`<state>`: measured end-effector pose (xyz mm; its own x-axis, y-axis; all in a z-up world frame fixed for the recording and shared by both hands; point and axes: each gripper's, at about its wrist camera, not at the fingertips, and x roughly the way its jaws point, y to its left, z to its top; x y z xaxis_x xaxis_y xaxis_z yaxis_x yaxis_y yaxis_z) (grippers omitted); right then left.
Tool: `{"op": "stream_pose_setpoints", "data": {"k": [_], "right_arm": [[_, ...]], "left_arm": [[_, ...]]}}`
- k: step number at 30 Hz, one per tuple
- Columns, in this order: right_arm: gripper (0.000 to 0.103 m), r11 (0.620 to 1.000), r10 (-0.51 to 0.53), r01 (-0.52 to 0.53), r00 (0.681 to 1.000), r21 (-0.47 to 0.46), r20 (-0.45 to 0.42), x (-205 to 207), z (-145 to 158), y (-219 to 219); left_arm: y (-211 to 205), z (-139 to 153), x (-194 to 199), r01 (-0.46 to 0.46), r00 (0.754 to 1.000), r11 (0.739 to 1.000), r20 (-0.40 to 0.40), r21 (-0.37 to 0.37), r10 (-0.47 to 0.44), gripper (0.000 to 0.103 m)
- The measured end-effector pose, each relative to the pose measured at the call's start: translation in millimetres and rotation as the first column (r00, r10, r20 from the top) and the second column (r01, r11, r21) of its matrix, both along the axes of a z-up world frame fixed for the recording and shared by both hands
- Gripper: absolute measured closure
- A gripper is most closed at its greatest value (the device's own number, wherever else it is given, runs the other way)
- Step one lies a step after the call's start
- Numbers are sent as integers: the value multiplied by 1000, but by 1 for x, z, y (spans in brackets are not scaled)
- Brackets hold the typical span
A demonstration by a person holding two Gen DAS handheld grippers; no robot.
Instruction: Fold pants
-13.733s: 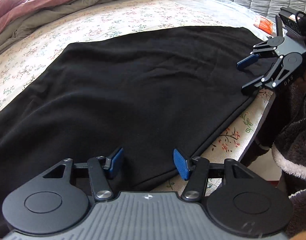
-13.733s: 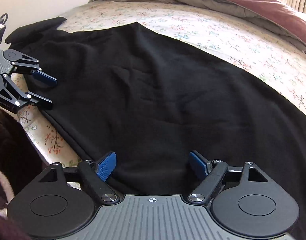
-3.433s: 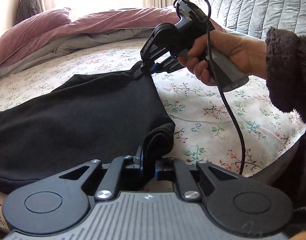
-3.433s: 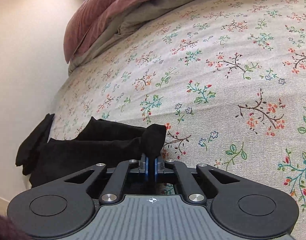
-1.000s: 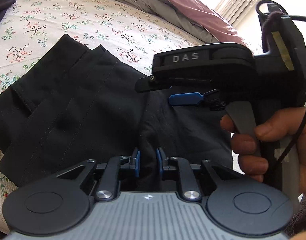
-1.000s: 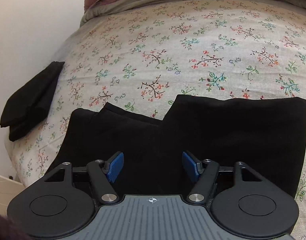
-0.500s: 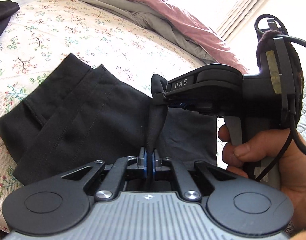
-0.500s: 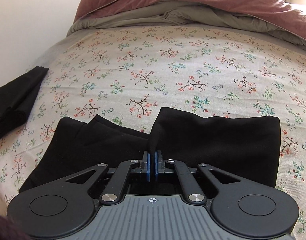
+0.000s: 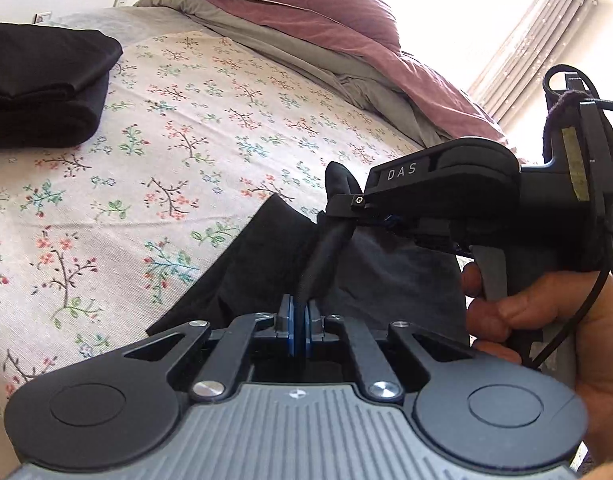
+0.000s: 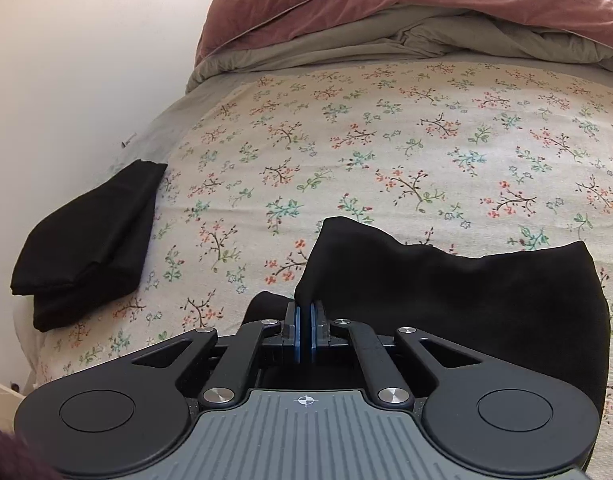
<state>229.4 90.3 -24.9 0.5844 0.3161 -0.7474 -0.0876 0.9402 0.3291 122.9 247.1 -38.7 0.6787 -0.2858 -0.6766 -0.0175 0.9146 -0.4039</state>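
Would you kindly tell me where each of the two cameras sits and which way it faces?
Left wrist: on the left gripper, looking down its shut jaws at the pants on the bed; the right gripper and hand show.
Right wrist: on the right gripper, looking across the bed toward the quilt; its jaws pinch the pants.
Shared: pants, bed, quilt, folded black pile.
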Motion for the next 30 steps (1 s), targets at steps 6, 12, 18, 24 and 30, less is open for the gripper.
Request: {"op": "stream_pose_setpoints", "data": {"k": [6,12,18,24,30], "right_arm": [[98,999,-3,3,1000,45,-8,9,-8,17],[83,995,24,-23,1000,100,-3,9,-5,2],[58,987,68,-79,994,143,81,-14,12,-50],[38,992,31,-42,995,122,94,-42,7,-114],[31,988,-49,45,999,145,20,-70,-18,-175]], "left_arm": [[20,-6,8,-21,1000,1000,-23,15,21,92],[25,-16,14,-2,997,999,-73,46,5,82],[15,-1,20,70,998,985,-2,158,-71,36],[3,-14,57,227,973,959,-73,170,-217,30],[23,-39,95,275,948,960,-151,-49,-280,30]]}}
